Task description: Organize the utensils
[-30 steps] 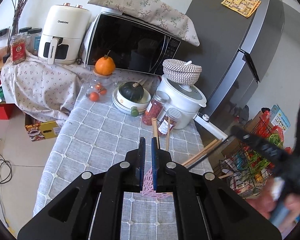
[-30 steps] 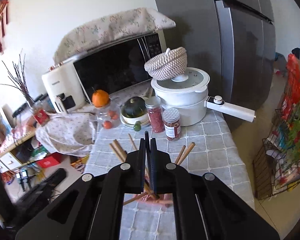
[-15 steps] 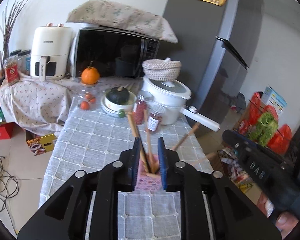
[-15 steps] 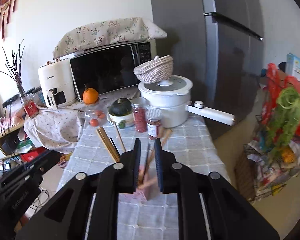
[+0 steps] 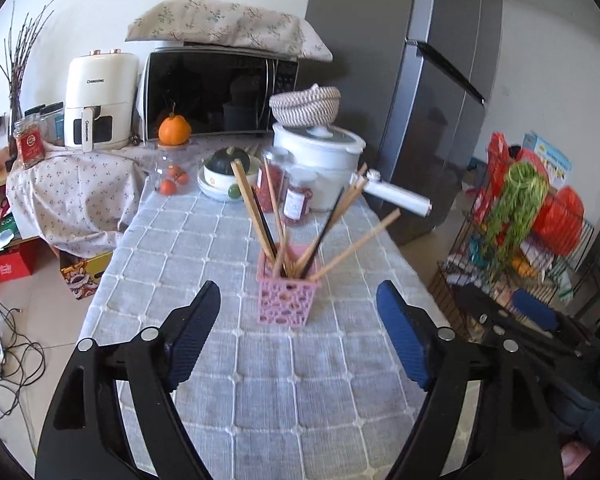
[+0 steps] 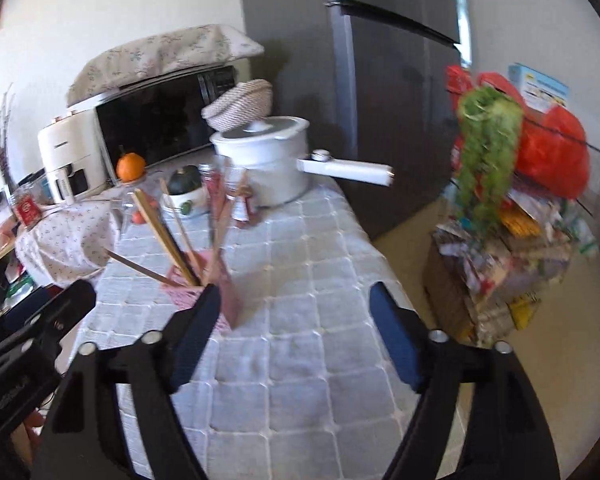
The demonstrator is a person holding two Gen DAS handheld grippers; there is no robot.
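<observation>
A pink perforated holder stands upright on the grey checked tablecloth, with several wooden chopsticks fanning out of it. My left gripper hangs just in front of the holder, its jaws opening wide, and nothing is pressed between the pads. In the right wrist view the same holder with chopsticks sits left of centre, partly behind my left finger. My right gripper has its jaws opening too, over bare cloth with nothing held.
At the table's far end stand a white pot with a long handle, two jars, a bowl with a green squash, a microwave and an air fryer. A wire rack of bags stands right of the table, beside the fridge.
Both grippers went from shut to wide open and backed away from the holder. The holder with chopsticks now stands free in front of the left gripper and left of the right one.
</observation>
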